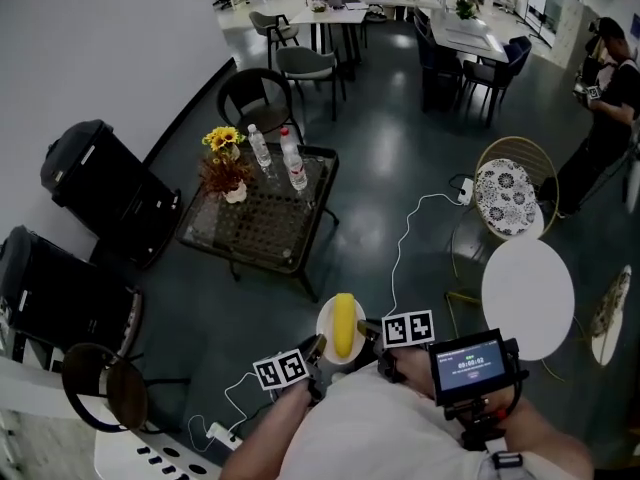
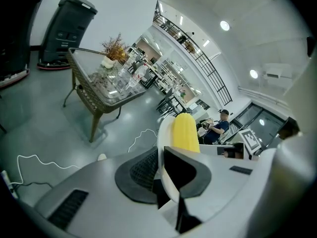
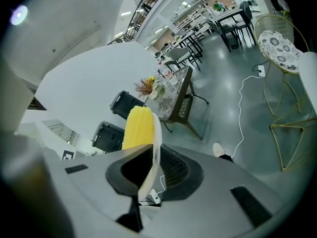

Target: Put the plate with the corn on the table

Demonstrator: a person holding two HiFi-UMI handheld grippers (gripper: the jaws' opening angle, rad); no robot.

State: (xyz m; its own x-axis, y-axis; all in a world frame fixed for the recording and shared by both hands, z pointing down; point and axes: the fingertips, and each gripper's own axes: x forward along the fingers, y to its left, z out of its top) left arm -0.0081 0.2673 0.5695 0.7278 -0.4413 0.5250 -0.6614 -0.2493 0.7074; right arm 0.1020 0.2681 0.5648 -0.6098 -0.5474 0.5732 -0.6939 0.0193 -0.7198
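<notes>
Found the plate (image 1: pixel 325 320) off any surface, carried low and close in front of the body, above the grey floor (image 1: pixel 400 148). Saw the left gripper (image 1: pixel 318 352) clenched on its left rim and the right gripper (image 1: pixel 368 334) clenched on the opposite rim. Confirmed both in the left gripper view and the right gripper view, each pair of jaws pinching the thin white edge. Noted the corn (image 1: pixel 343 326) lying lengthwise along the plate's middle, touching neither gripper, with the plate held roughly level. Judged the step in hand as transport: plate lifted and gripped on two sides, not yet set down. Logged a white cable (image 1: pixel 400 243) trailing across the floor just beyond the plate. Logged next the glass-topped wicker surface (image 1: pixel 270 223), well apart from the plate, ahead and to the left; took it as the likely target, without certainty. Marked its far left corner as occupied by a pot of yellow flowers (image 1: pixel 224 143) and two clear bottles (image 1: pixel 262 150), and its near and right part as bare. Noted also a round white surface (image 1: pixel 527 293) off to the right, equally bare. Judged the next move as follows: carry forward with both grips matched and the plate level to keep the corn from rolling, step clear of the cable, lower onto the bare glass away from the bottles, and release both jaws only after full contact of the base.
</notes>
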